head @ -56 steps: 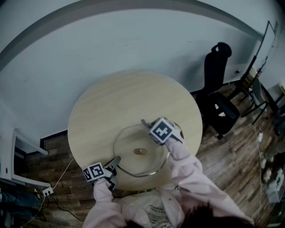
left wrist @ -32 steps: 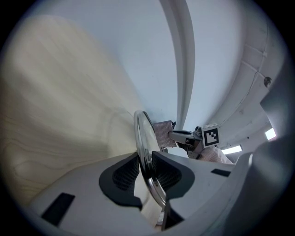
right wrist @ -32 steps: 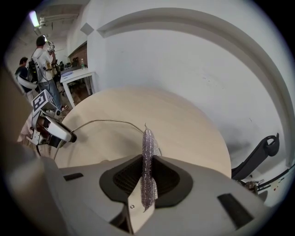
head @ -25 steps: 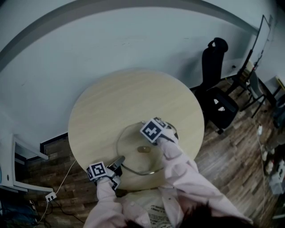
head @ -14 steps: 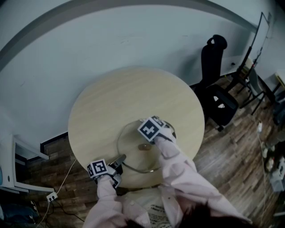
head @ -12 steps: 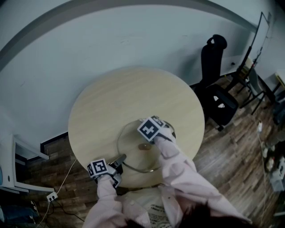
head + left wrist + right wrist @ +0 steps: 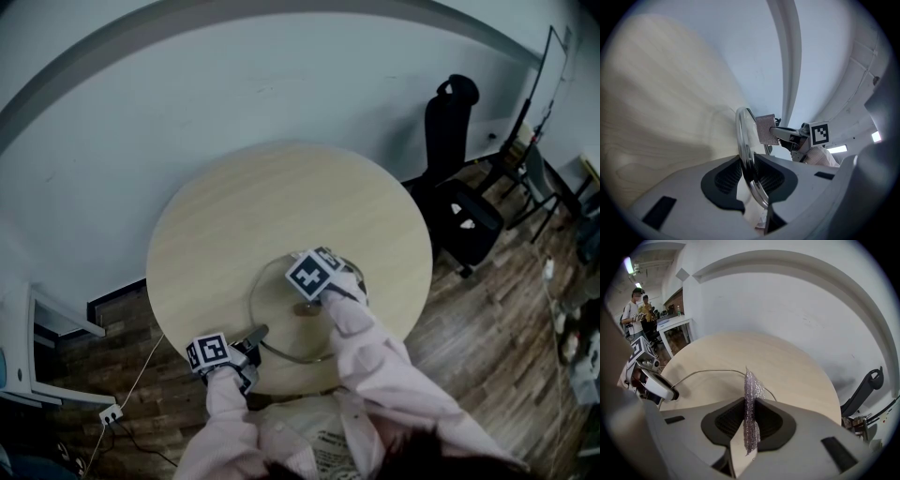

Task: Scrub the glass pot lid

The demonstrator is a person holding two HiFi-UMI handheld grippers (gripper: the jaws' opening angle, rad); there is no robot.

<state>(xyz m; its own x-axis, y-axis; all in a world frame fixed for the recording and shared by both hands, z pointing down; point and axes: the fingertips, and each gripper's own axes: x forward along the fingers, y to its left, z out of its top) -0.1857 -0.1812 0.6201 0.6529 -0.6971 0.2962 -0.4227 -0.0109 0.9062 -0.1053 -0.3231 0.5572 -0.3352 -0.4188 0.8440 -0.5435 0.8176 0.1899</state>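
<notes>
Glass pot lid (image 7: 281,323) lies flat on round wood table (image 7: 281,197), toward the person's edge. L gripper (image 7: 747,174) jaws are pinched on the lid's metal rim at its near-left side, w/ the rim running straight btwn the pads. R gripper (image 7: 750,420) jaws are clamped on a silvery scrub pad (image 7: 751,390). Pad is edge-on, sticks out past the tips, over the lid's far side. Can't tell if pad touches glass. Lid knob (image 7: 305,308) is just beside R gripper.
</notes>
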